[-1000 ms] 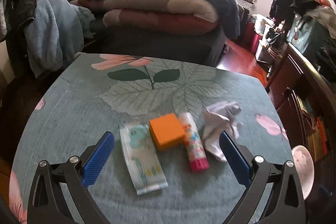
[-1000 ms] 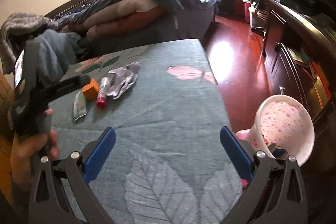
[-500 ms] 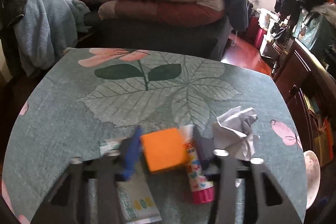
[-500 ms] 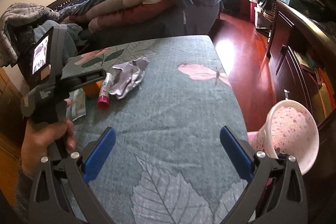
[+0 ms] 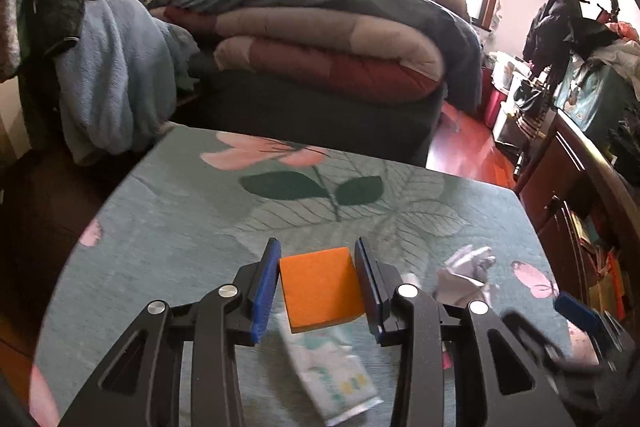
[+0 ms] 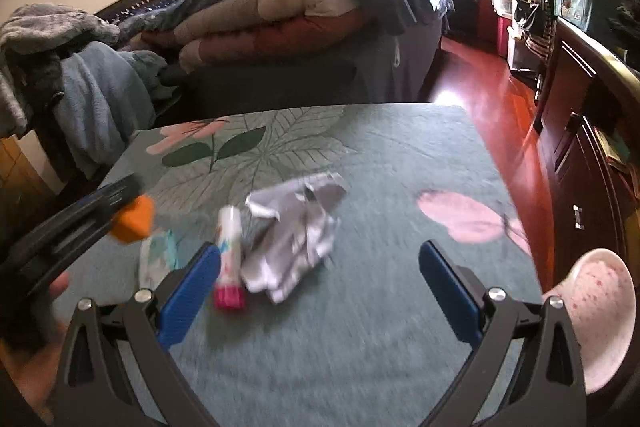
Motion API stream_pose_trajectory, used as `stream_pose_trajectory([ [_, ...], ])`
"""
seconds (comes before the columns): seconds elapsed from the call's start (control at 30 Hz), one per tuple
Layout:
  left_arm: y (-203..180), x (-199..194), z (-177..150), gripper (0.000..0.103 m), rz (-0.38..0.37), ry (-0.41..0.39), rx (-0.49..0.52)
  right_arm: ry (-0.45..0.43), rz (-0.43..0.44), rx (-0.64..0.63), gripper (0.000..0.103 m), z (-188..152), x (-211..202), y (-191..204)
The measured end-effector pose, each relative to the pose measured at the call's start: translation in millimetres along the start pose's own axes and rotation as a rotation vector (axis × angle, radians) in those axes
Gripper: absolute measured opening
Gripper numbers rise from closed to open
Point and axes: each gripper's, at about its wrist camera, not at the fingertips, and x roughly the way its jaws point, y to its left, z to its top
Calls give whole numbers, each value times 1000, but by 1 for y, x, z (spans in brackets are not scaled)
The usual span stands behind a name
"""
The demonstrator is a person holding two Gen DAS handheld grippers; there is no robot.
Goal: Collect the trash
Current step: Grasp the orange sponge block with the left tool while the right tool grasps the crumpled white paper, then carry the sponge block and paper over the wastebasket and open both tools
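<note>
The orange foam block (image 5: 320,289) sits between the two pads of the left tongs (image 5: 318,285), lifted above the leaf-printed cloth surface (image 5: 192,227). Under and just in front of it, on the surface, lies the flat printed tissue packet (image 5: 340,375). To the right of the packet lies the white glue stick with a pink cap (image 6: 229,255), and just beside that, further right, the crumpled white paper wad (image 6: 294,235). The right tongs (image 6: 320,291) hang wide apart over the near part of the surface, before the stick and wad. Beyond the right edge stands the pink speckled plastic bin (image 6: 596,311). Behind the surface is the bed with folded quilts (image 5: 328,47).
</note>
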Motion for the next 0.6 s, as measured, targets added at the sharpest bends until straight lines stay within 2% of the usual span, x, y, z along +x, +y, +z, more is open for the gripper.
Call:
stream_pose_trajectory([
  [0.23,22,2,2,39,-5,-3,-27,91,-45,11,97,22,59,13],
  [0.3,25,5,3,39,-10,3,-33,111,-52,2,85,22,67,16],
  [0.37,28,6,2,39,-14,6,-36,132,-60,-17,67,19,73,21],
  [0.47,29,7,0,39,-14,13,-36,128,-81,-55,62,15,76,28],
  [0.6,28,3,-2,39,-15,18,-39,114,-83,-64,60,12,67,27],
])
